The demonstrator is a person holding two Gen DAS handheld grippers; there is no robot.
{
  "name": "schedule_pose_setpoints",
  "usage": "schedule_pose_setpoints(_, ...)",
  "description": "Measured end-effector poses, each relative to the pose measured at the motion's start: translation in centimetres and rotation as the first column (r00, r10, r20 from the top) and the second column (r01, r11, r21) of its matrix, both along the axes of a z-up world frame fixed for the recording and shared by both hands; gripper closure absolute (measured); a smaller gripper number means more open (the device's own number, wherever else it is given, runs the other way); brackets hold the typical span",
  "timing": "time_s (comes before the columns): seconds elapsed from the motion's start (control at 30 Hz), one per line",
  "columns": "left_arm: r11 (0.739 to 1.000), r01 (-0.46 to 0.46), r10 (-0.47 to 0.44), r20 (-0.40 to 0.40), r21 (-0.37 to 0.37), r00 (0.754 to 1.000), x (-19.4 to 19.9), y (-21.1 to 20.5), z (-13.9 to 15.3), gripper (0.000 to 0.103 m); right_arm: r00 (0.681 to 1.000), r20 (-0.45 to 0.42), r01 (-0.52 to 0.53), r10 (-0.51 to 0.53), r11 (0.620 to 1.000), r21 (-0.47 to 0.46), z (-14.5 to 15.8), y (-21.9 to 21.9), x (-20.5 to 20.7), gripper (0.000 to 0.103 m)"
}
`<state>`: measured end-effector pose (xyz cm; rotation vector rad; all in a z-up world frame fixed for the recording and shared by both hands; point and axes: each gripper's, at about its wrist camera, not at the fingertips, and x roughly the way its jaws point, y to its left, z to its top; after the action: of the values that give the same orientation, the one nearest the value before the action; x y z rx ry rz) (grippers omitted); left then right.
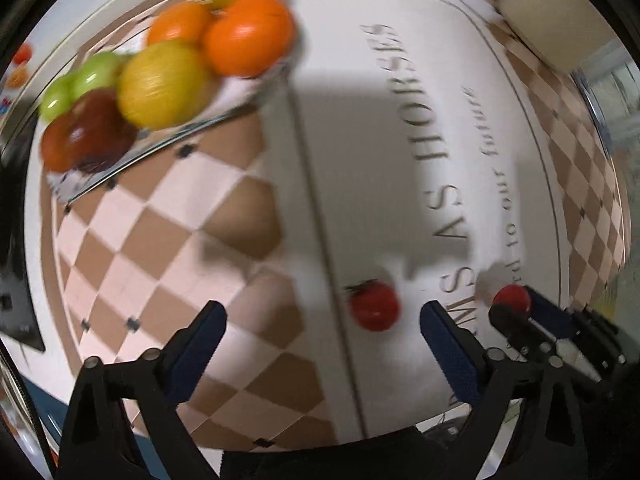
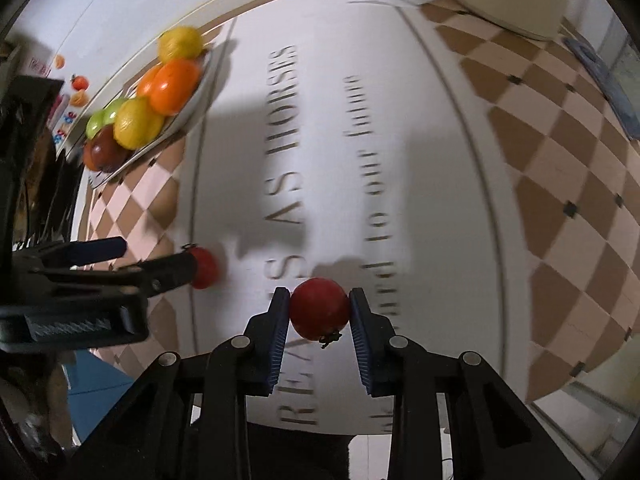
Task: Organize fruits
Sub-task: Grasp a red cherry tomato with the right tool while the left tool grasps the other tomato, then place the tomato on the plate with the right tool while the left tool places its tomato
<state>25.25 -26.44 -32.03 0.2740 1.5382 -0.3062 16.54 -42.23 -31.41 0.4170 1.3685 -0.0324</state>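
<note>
A plate (image 1: 240, 92) at the upper left holds several fruits: lemons, oranges (image 1: 248, 34), green apples and a dark red apple; it also shows in the right wrist view (image 2: 192, 108). My left gripper (image 1: 324, 316) is open, with a small red tomato (image 1: 374, 306) lying on the cloth between its fingers, nearer the right one. My right gripper (image 2: 320, 308) is shut on a second red tomato (image 2: 319, 307), which also shows in the left wrist view (image 1: 512, 298), low over the cloth.
A tablecloth (image 2: 400, 140) with printed lettering and a brown-and-pink checkered border covers the table. A cream box (image 1: 552, 12) stands at the far right corner. Dark equipment (image 2: 28, 140) stands at the table's left edge.
</note>
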Motion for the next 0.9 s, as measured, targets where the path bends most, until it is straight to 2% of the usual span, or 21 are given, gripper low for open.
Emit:
schedule_pose_setpoints(0.07,1.000,0.027,-0.027,-0.020,0.000,0.999,-0.4,-1.1,-0.7,0.027,1.000,-0.009,0.017,-0.017,1.000,-0.002,-0.4,-0.8,-0.1,0.070)
schedule_pose_setpoints(0.1,0.999,0.037,-0.037,-0.029,-0.001,0.999,-0.5,-1.6,-1.0,0.032,1.000,-0.012,0.022,-0.022,1.000,-0.001,-0.6,-0.8,-0.2,0.070)
schedule_pose_setpoints(0.13,0.999,0.049,-0.048,-0.037,0.006,0.998,-0.7,-2.0,-1.4,0.041,1.000,-0.014,0.028,-0.028,1.000,0.000,-0.7,-1.0,-0.2,0.070)
schedule_pose_setpoints(0.2,0.998,0.064,-0.063,-0.043,0.005,0.997,-1.0,-2.5,-1.9,0.050,0.999,-0.015,0.041,-0.041,0.999,-0.001,-0.9,-1.1,-0.3,0.070)
schedule_pose_setpoints(0.23,0.998,0.066,-0.066,-0.042,0.004,0.997,-1.1,-2.7,-2.0,0.060,0.999,-0.016,0.044,-0.044,0.999,0.000,-0.9,-1.0,-0.3,0.070)
schedule_pose_setpoints(0.33,0.996,0.084,-0.084,-0.013,0.002,0.996,-1.4,-3.2,-1.7,0.069,0.998,-0.012,0.056,-0.056,0.998,0.003,-0.9,-0.8,-0.3,0.070)
schedule_pose_setpoints(0.5,0.998,0.051,-0.051,-0.008,-0.028,0.999,-1.0,-2.9,-0.9,0.074,0.999,0.006,0.054,-0.054,0.998,0.007,-0.2,-0.5,0.3,0.070)
schedule_pose_setpoints(0.67,0.996,-0.036,0.036,-0.001,-0.076,0.999,0.3,-0.5,1.0,0.074,0.998,0.049,0.038,-0.039,0.999,0.019,1.4,0.3,2.0,0.070)
schedule_pose_setpoints(0.77,0.987,-0.108,0.111,0.016,-0.119,0.994,1.2,1.9,3.0,0.074,0.997,0.077,0.019,-0.021,0.999,0.030,2.3,1.1,3.3,0.070)
schedule_pose_setpoints(0.9,0.961,-0.206,0.216,0.037,-0.187,0.976,2.2,5.5,6.3,0.074,0.995,0.098,-0.013,0.006,0.998,0.066,2.8,2.7,5.4,0.070)
